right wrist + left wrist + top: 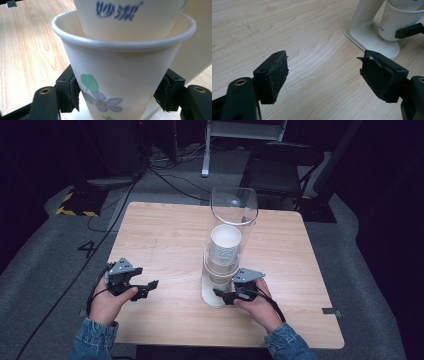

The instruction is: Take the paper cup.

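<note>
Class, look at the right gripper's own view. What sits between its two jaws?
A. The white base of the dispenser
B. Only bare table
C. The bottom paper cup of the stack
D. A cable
C: in the right gripper view, the right gripper has its pads pressed on both sides of the bottom paper cup, the flower-printed one, with another cup nested above it.

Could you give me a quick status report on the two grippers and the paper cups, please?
Right gripper shut on bottom paper cup under the cup dispenser. Left gripper open, empty, over bare table. Nothing in the way.
</note>
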`<state>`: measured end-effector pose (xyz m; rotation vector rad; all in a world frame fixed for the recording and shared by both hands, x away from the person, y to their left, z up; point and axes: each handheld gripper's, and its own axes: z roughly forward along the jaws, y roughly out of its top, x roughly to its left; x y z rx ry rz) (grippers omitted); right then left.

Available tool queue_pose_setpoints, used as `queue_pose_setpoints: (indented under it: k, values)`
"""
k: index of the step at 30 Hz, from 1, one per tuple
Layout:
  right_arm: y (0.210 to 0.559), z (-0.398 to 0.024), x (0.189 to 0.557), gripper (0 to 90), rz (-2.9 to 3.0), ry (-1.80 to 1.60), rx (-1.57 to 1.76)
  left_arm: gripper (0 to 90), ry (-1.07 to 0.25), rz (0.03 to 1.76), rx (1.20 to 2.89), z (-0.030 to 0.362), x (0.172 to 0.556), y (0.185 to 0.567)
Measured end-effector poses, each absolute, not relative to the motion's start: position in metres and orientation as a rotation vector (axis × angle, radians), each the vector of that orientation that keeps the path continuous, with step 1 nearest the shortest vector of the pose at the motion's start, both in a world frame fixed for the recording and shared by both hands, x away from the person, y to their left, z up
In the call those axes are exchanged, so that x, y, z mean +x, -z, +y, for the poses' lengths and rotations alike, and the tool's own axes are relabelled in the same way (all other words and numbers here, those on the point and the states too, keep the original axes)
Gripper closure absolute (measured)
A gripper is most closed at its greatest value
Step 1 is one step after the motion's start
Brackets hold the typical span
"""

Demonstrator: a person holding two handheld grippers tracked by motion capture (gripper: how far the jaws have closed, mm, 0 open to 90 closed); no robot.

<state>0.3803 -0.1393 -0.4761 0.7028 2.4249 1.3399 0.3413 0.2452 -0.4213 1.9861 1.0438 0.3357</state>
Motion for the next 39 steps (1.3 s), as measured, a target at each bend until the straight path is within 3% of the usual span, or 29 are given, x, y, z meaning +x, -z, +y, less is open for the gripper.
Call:
queue_pose_setpoints:
  k: [39]
  values:
    - [0.462, -0.178, 0.376, 32.1, 2.483, -1.139, 0.739, 21.9, -0.322, 1.030, 1.988, 0.237, 0.350, 0.422]
